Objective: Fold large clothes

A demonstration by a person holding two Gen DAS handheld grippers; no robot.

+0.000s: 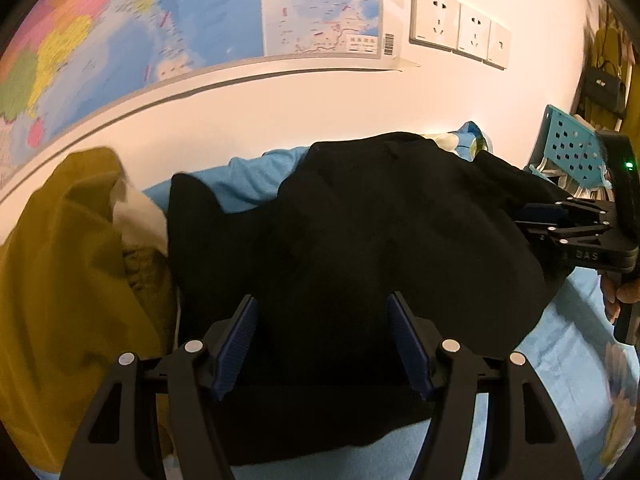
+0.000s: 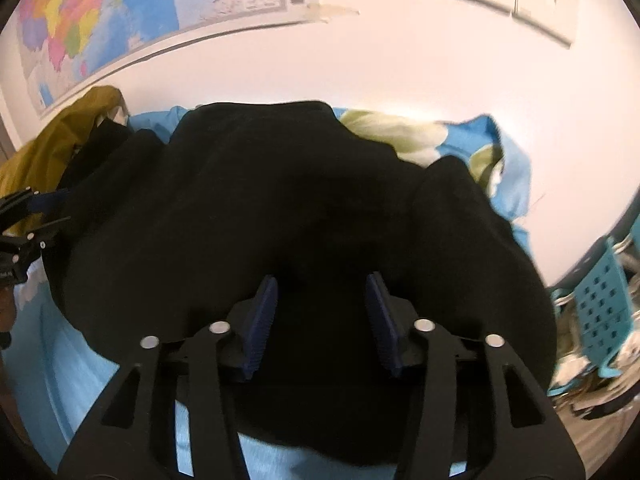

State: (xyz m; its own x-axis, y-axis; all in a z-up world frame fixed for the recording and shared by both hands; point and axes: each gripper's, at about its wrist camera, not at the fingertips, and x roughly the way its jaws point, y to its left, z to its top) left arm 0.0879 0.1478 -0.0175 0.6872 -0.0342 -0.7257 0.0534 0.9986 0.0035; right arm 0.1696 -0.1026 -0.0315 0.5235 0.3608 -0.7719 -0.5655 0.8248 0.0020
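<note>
A: Nearest, left claw [image 1: 322, 338]: blue pads apart, nothing pinched, poised over the near part of the black garment [image 1: 360, 240]. Right claw [image 2: 322, 312]: pads likewise apart, bare of cloth, above the same dark cloth.

B: Location of the garment?

A: Spread in a rumpled mound on the bed's blue sheet [image 1: 560, 360], one lobe trailing toward the left. Beside it on the left, an olive garment [image 1: 60, 260] heaped close against the black one. Further back, a floral patch of bedding [image 2: 392, 132]; off the right edge, a teal perforated basket [image 1: 572, 148]. Beyond, white wall with a map [image 1: 160, 20] and sockets [image 1: 460, 24].

B: Likely failures from here?

A: Pinching several layers at once, since hems and edges barely readable in uniformly black cloth. Uneven fold if gripped at mismatched points on the two sides. Snagging the olive heap on the left, given its closeness. Cloth dragged off the right edge toward the basket by an overlong pull.
</note>
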